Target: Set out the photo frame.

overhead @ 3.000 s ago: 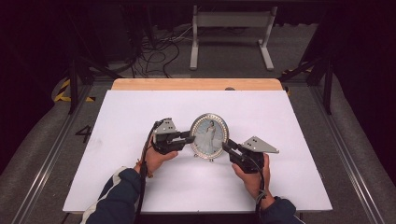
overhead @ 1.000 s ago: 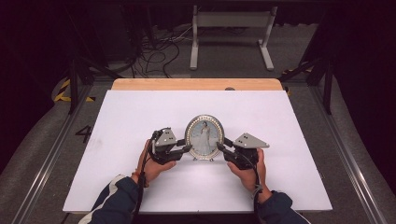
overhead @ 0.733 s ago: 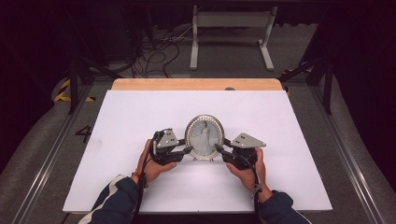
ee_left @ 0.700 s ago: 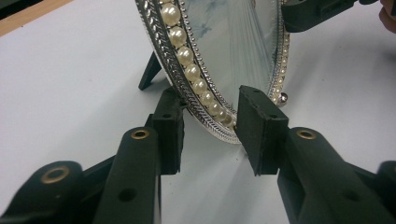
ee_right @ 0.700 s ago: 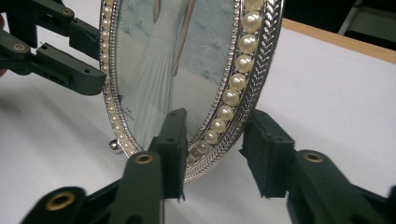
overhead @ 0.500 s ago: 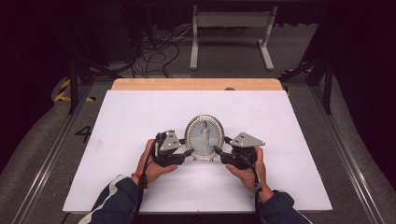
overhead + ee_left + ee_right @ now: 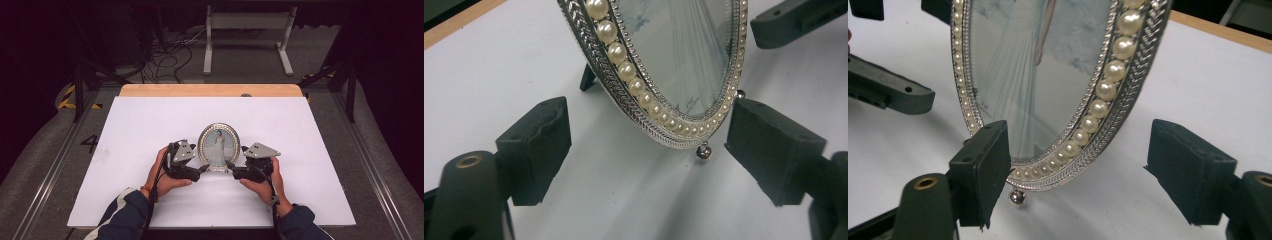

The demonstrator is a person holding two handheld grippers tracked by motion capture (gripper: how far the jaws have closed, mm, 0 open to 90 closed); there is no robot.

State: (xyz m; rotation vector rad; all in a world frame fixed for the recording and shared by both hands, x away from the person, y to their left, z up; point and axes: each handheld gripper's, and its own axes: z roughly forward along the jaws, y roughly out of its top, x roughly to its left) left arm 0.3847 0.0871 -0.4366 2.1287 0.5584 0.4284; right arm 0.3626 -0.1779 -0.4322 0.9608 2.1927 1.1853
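An oval silver photo frame (image 7: pixel 218 145) with a pearl rim stands upright on the white table top (image 7: pixel 150 125), resting on small ball feet and a rear strut. My left gripper (image 7: pixel 202 170) sits at its lower left and my right gripper (image 7: pixel 231 167) at its lower right. Both pairs of jaws have just been opening. In the left gripper view the frame's lower rim (image 7: pixel 674 50) lies between the spread jaws of the left gripper (image 7: pixel 649 150), which do not press on it. In the right gripper view the frame (image 7: pixel 1048 75) stands likewise between the parted jaws of the right gripper (image 7: pixel 1083 170).
A wooden strip (image 7: pixel 210 90) runs along the table's far edge. Beyond it are floor cables (image 7: pixel 170 50) and a white metal stand (image 7: pixel 247 22). Metal rails flank the table on both sides. The white surface spreads wide around the frame.
Three seconds ago the frame was tilted between the grippers; it now stands upright near the front. Over the last second both grippers' jaws spread apart off its rim, while the hands stayed put.
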